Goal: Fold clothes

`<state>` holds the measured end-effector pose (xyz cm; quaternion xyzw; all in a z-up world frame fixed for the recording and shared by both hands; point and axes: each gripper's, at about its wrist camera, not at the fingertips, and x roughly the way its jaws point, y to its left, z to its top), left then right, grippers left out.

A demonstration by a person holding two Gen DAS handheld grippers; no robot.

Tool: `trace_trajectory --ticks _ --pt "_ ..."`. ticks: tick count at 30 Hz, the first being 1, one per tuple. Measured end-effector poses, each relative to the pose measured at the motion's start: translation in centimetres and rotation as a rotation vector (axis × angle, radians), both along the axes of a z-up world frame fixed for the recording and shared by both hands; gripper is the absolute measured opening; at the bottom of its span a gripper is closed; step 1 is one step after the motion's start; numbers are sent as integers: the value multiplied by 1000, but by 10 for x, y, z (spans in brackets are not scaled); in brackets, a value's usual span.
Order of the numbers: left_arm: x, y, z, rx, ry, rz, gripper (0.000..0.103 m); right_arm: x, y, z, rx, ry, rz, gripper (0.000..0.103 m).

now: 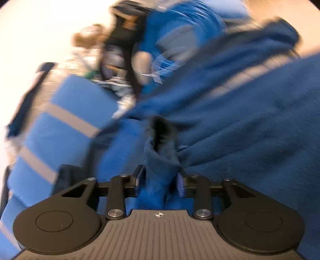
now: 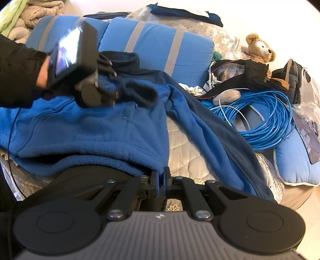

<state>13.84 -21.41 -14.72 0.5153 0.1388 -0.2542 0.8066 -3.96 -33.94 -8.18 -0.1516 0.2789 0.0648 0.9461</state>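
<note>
A blue fleece jacket [image 2: 96, 130] with a dark navy collar [image 2: 124, 60] lies spread on a quilted bed [image 2: 184, 152]. One sleeve [image 2: 216, 144] trails to the right. My right gripper [image 2: 161, 180] is shut on the jacket's bottom hem at the near edge. My left gripper [image 2: 112, 96] shows in the right wrist view near the collar, blurred by motion. In the left wrist view my left gripper [image 1: 160, 180] is shut on a bunched fold of the fleece [image 1: 162, 160], and the jacket [image 1: 250, 130] fills the right side.
Blue pillows with grey stripes [image 2: 156, 46] lie behind the jacket. A coil of blue cable [image 2: 266, 120], a teddy bear [image 2: 260, 48], a dark bag [image 2: 294, 80] and a blue cushion [image 2: 296, 162] crowd the right. Grey blankets [image 2: 34, 12] sit at the far left.
</note>
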Motion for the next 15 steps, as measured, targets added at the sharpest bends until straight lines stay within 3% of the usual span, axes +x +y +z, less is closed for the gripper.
trace_trajectory --ticks 3,4,5,6,8,13,15 --pt "-7 7 4 -5 -8 0 40 2 -7 10 12 15 -12 42" --pt "-8 12 10 -24 11 7 50 2 -12 14 27 21 -22 48" --pt "-11 17 18 -50 23 15 63 2 -20 20 56 28 -34 62" --pt "-16 23 27 -85 22 23 67 2 -29 24 95 39 -42 73" --pt "-28 38 45 -161 9 40 76 1 -48 32 179 62 -51 79" --pt "-50 99 92 -338 32 201 78 5 -92 52 426 137 -2 89" --pt "-54 130 105 -363 36 290 79 11 -103 61 516 154 33 89"
